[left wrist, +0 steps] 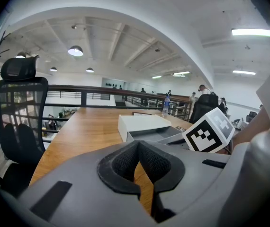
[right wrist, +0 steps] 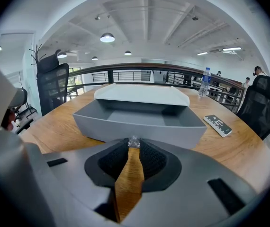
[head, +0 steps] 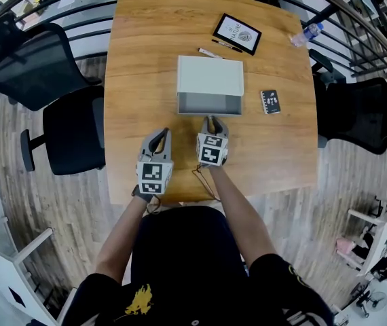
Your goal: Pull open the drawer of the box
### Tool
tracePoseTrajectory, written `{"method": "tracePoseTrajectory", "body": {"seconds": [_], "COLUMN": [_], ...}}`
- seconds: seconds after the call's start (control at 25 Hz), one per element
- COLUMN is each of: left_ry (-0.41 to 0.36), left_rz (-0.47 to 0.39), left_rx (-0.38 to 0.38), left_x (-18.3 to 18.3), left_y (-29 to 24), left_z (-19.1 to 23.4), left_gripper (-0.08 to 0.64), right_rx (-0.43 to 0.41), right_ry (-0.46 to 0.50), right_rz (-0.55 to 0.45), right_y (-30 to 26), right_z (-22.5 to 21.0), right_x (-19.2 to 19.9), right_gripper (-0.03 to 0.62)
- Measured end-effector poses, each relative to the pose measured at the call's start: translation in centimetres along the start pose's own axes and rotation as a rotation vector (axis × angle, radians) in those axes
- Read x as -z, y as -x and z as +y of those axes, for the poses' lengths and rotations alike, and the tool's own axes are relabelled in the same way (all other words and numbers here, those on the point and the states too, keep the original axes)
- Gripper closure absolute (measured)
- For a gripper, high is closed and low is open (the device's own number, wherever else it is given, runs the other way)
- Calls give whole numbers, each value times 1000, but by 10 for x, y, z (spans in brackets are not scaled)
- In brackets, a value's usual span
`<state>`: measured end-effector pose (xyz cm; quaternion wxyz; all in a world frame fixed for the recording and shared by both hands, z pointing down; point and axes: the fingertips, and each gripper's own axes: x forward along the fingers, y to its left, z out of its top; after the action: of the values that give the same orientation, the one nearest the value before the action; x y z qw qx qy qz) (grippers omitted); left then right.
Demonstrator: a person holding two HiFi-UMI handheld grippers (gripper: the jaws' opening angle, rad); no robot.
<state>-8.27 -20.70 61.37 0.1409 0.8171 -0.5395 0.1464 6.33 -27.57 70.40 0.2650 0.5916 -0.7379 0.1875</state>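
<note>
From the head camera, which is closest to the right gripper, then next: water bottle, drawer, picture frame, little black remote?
1. Drawer, its knob pinched by the right gripper.
2. Black remote, off to the right.
3. Picture frame, beyond the box.
4. Water bottle, at the far right corner.

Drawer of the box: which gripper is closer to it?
Right. The right gripper is at the drawer, pinching its small clear knob; the left gripper sits back and to the left, not touching it.
</note>
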Motion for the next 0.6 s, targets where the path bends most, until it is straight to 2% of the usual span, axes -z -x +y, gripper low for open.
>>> {"method": "tracePoseTrajectory", "body": {"seconds": [0.6], "left_ry": [2], "left_rz": [5], "left_rx": [1], "left_x": [2], "left_y": [2], "left_z": [1], "left_gripper": [544], "right_rx": [-8], "right_ry": [-3], "right_rz": [6], "right_y": [11], "right_z": [6], "right_x": [9], "right_gripper": [524]}}
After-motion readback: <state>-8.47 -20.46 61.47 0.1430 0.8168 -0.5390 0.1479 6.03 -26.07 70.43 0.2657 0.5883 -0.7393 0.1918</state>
